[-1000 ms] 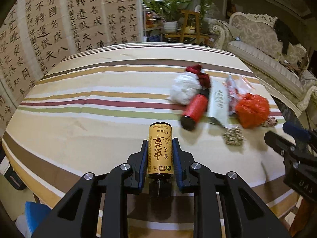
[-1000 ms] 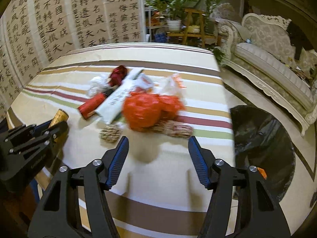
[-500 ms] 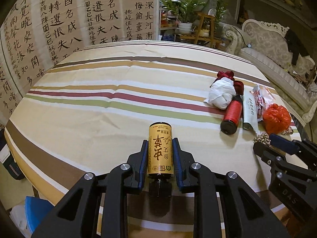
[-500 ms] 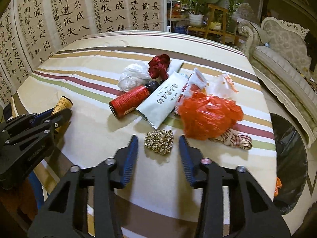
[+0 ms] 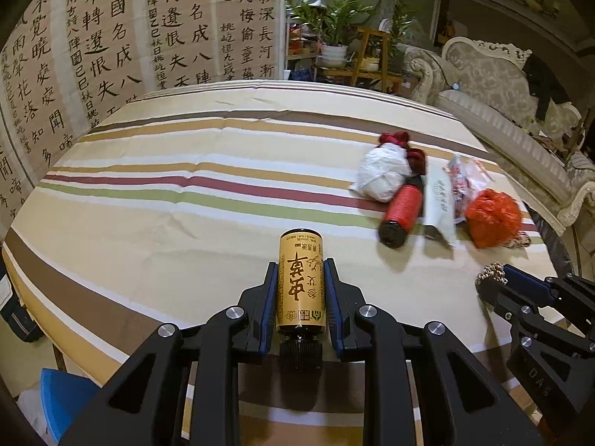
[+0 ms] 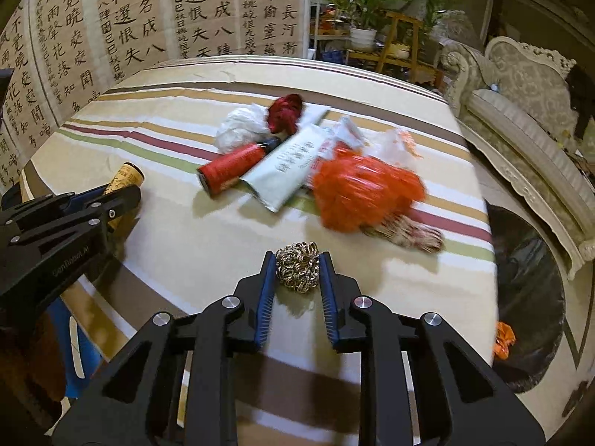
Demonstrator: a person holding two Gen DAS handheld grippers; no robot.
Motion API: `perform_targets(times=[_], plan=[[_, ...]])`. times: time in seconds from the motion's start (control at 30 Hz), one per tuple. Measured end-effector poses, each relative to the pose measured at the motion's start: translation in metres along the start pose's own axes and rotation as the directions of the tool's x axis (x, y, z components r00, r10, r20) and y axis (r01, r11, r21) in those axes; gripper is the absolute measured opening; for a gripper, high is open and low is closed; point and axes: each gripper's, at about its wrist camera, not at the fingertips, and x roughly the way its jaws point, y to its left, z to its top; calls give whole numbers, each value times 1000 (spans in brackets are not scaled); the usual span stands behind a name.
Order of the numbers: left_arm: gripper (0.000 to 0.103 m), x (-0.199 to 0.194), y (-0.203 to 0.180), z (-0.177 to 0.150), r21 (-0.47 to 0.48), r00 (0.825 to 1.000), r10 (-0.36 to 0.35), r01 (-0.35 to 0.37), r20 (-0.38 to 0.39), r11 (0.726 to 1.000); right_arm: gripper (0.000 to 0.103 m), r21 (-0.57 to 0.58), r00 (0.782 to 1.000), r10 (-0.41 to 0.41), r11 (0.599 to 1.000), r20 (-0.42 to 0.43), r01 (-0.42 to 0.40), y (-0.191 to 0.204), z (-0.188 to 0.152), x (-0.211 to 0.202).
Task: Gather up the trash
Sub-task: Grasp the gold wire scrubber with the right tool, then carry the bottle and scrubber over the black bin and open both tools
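Observation:
My left gripper (image 5: 300,275) is shut on a yellow bottle (image 5: 300,282) with brown characters, held above the near edge of the striped table (image 5: 186,186). My right gripper (image 6: 297,267) is shut on a small golden wire ball (image 6: 298,265) just above the tablecloth. It also shows in the left wrist view (image 5: 491,273). Further back lies a trash pile: a red bottle (image 6: 234,167), a white crumpled bag (image 6: 240,128), a dark red wad (image 6: 284,111), a pale packet (image 6: 290,165), an orange bag (image 6: 362,195) and a woven bundle (image 6: 409,232).
A black trash bag (image 6: 528,290) stands open on the floor right of the table, with an orange scrap (image 6: 504,338) at its rim. A sofa (image 6: 520,119) lies beyond it. A calligraphy screen (image 5: 111,37) stands behind the table. A blue object (image 5: 63,397) is below the near edge.
My right gripper moved in on the golden wire ball and closed on it. My left gripper kept holding the yellow bottle and shifted slightly.

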Motion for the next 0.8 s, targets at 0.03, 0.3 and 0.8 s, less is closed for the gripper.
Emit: perform_targets(times=[0.03, 0.3, 0.8], plan=[[25, -1, -3, 0, 4, 1000, -4, 4, 2, 1000, 23, 11, 1000, -10, 1000, 5, 10, -6, -3, -4], [25, -13, -46, 1, 57, 997, -68, 66, 26, 996, 23, 106, 995, -90, 991, 36, 85, -55, -18, -23], [25, -13, -170, 12, 238, 977, -208, 194, 36, 952, 23, 325, 965, -257, 918, 51, 227, -180, -49, -49]])
